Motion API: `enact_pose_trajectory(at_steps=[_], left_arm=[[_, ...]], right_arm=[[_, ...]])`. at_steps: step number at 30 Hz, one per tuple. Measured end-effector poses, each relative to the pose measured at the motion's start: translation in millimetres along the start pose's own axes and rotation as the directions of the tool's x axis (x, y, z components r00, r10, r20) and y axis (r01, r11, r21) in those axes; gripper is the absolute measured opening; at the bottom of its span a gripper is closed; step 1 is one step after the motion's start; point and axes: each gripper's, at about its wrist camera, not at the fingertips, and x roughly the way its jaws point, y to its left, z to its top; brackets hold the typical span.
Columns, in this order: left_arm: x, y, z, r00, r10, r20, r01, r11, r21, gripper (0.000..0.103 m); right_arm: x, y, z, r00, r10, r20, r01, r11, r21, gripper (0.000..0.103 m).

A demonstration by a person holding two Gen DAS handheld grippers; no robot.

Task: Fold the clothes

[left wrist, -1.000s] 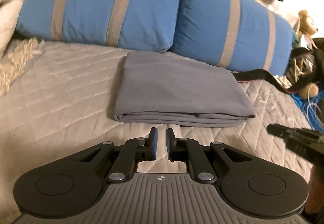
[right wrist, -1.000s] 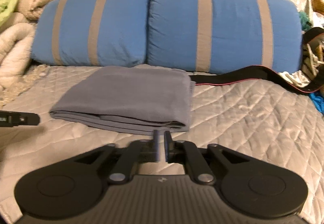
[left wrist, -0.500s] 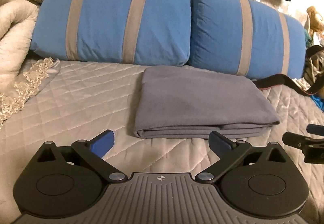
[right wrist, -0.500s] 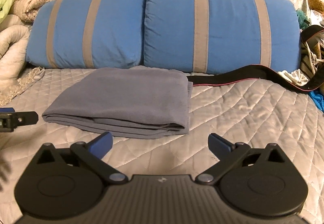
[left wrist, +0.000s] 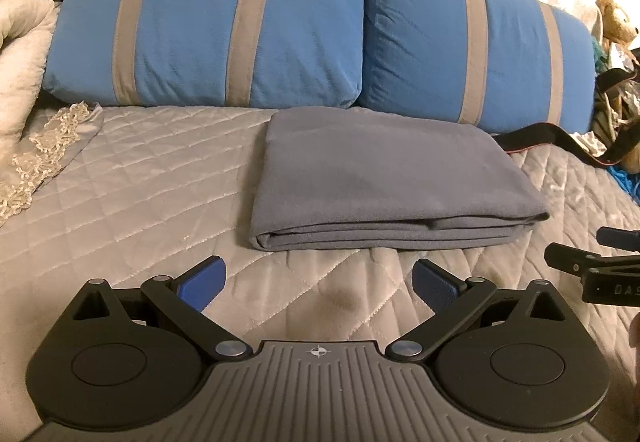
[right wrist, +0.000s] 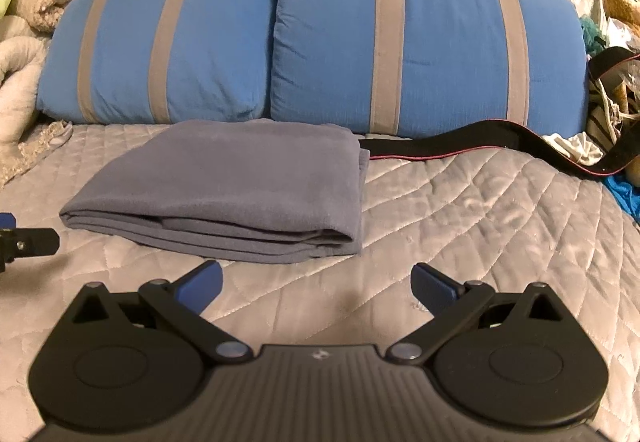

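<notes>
The folded grey garment (left wrist: 384, 178) lies flat on the quilted bedspread (left wrist: 140, 178), at 12 o'clock from both grippers. Left gripper (left wrist: 318, 282) and right gripper (right wrist: 316, 284): jaws spread wide, empty. Risk: a fingertip snagging the stacked near edge would drag the layers and undo the fold.

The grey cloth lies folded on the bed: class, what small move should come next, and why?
Probably draw both hand-held grippers back: the grey cloth already lies as a neat layered rectangle on the quilt, and the left hand-held gripper and right hand-held gripper stand open, empty, short of its near edge.
</notes>
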Motion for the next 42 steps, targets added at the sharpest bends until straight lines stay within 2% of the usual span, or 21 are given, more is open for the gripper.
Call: enact_pose_trajectory(at_steps=[2,6,7,10,42], left_arm=[[4,-1,-1,1.000,0.005,-0.024,-0.005,1.000,0.008,0.102],[25,-6,-17,0.990,0.033,-0.135,-0.027,0.999,0.045,0.102],[23,-10,-21,0.994,0.049,-0.100,-0.041,0.995,0.086,0.102],[23,-14,-25,0.994,0.075,-0.084,-0.068,0.994,0.084,0.102],[24,-13,-29,0.993,0.080,-0.086,-0.074,0.995,0.072,0.102]], right_arm=[[5,-1,-1,1.000,0.002,-0.026,-0.002,1.000,0.009,0.103],[26,-2,-11,0.987,-0.011,-0.163,0.015,1.000,0.021,0.103],[26,-1,-12,0.987,-0.018,-0.159,0.020,1.000,0.015,0.103],[23,1,-15,0.989,-0.026,-0.147,0.027,1.000,0.004,0.103],[22,1,-20,0.990,-0.026,-0.139,0.026,1.000,0.001,0.103]])
